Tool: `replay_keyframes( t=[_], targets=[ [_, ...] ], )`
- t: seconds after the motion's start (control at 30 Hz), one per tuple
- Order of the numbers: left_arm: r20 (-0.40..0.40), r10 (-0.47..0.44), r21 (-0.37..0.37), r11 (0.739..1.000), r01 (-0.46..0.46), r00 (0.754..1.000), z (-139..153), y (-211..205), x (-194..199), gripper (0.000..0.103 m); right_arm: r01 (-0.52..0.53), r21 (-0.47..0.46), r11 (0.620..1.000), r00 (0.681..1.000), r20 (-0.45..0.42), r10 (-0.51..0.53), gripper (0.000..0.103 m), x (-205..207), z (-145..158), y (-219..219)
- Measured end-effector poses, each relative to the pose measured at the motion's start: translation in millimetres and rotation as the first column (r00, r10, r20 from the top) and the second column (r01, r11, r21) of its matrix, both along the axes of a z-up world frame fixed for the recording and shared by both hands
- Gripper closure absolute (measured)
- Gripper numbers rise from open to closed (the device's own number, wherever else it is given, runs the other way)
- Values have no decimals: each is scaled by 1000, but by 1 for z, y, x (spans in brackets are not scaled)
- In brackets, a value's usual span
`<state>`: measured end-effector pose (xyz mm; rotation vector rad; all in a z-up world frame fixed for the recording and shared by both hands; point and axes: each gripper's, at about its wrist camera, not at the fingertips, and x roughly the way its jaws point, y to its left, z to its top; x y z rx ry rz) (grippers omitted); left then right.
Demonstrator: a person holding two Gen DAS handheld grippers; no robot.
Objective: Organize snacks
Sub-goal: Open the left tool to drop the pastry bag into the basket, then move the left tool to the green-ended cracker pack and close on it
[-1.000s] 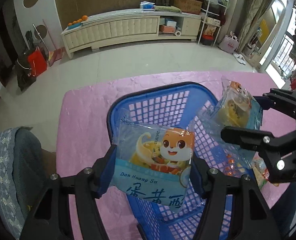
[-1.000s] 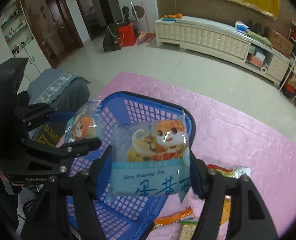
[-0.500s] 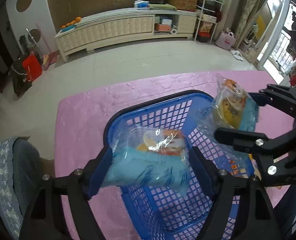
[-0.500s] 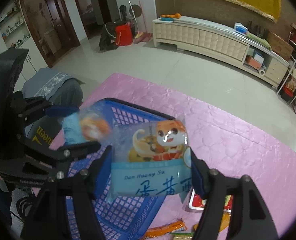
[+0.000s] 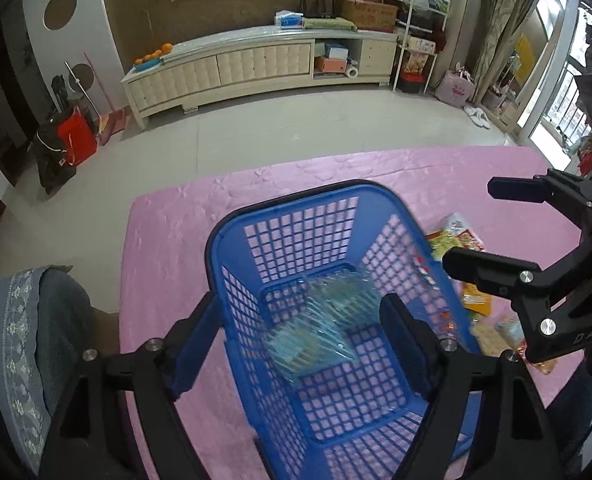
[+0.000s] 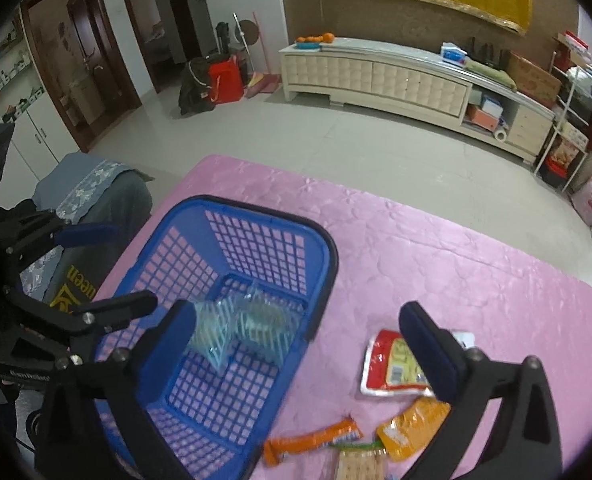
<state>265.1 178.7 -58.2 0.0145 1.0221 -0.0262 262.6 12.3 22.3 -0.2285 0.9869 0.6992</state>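
Note:
A blue plastic basket (image 5: pixel 280 200) (image 6: pixel 256 210) stands on the pink table. Two light-blue snack packets (image 5: pixel 319 320) (image 6: pixel 240 324) lie blurred in its bottom, one partly over the other. My left gripper (image 5: pixel 301 340) hangs open above the basket's near end, with nothing between its fingers (image 5: pixel 200 344). My right gripper (image 6: pixel 299 346) straddles the basket's right rim; its jaws are opening and hold nothing. Each wrist view also shows the other gripper: the right gripper (image 5: pixel 491 228) beside the basket's right wall, the left gripper (image 6: pixel 104 272) at its left wall.
Loose snacks lie on the pink cloth (image 6: pixel 435 248) right of the basket: a red-and-yellow packet (image 6: pixel 391 364) (image 5: pixel 455 240), an orange bar (image 6: pixel 311 440), an orange pouch (image 6: pixel 411 428), a cracker pack (image 6: pixel 359 464). A cloth-covered chair (image 5: pixel 28 328) stands off the table's left edge.
Both grippers let go of their blue packets, which dropped into the basket. Both sets of jaws widened, and both grippers pulled up and back from the basket.

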Motion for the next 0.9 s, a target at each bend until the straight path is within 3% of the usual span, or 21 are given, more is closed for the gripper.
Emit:
replay_keyframes(
  t=[0.43, 0.6, 0.8, 0.9],
  targets=[
    [87, -35, -3, 999, 36, 996, 49, -59, -62, 24, 49, 18, 999, 998, 45, -50, 0, -60, 48, -60],
    [106, -48, -55, 997, 54, 993, 57, -85, -89, 24, 86, 28, 996, 994, 72, -88, 0, -85, 62, -92],
    [168, -78, 13, 997, 77, 983, 60, -125, -117, 22, 134, 35, 990, 986, 93, -137, 0, -109, 65, -128],
    [167, -93, 9, 996, 93, 982, 54, -138, -124, 17, 163, 32, 986, 981, 97, -166, 0, -115, 61, -145]
  ],
)
